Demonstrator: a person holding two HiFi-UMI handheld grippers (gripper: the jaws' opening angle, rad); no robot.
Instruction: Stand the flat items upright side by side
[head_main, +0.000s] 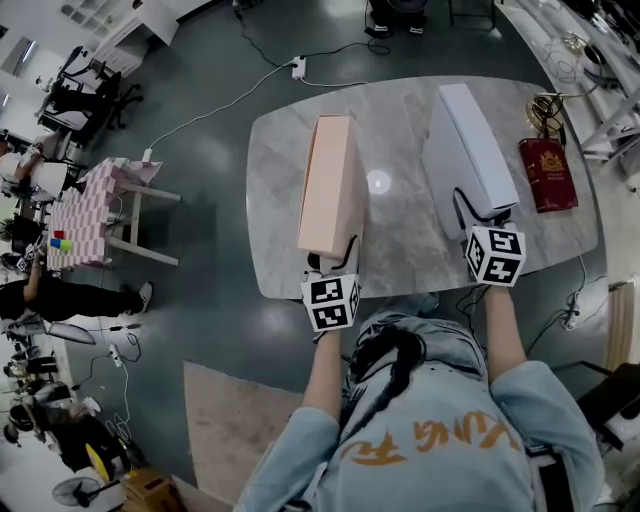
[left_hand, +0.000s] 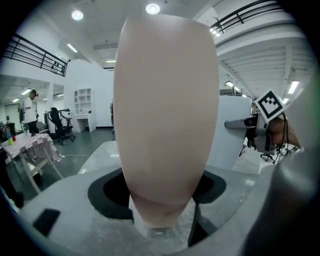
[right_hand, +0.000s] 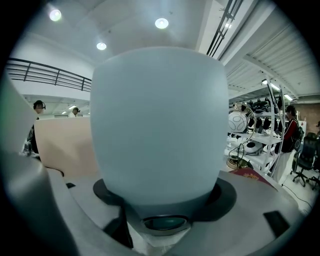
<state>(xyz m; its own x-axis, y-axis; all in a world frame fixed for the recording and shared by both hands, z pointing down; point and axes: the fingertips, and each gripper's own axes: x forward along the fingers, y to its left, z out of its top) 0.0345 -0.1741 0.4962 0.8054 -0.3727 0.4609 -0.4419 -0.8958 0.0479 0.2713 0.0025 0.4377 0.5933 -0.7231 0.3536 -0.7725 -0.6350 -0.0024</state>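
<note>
On the marble table (head_main: 400, 235) a long pink box (head_main: 330, 185) stands on its narrow side, running away from me. My left gripper (head_main: 333, 257) grips its near end; in the left gripper view the pink box (left_hand: 165, 115) fills the space between the jaws, with a finger on each side of it. To its right a long pale blue box (head_main: 470, 150) also stands on edge, angled slightly. My right gripper (head_main: 485, 218) clasps that box's near end, and the pale blue box (right_hand: 160, 125) sits deep between the jaws. A wide gap separates the two boxes.
A red booklet (head_main: 547, 173) lies at the table's right end, with a gold wire object (head_main: 545, 108) behind it. Left of the table stands a small side table with a pink checked cloth (head_main: 85, 215). Cables and a power strip (head_main: 298, 68) lie on the floor.
</note>
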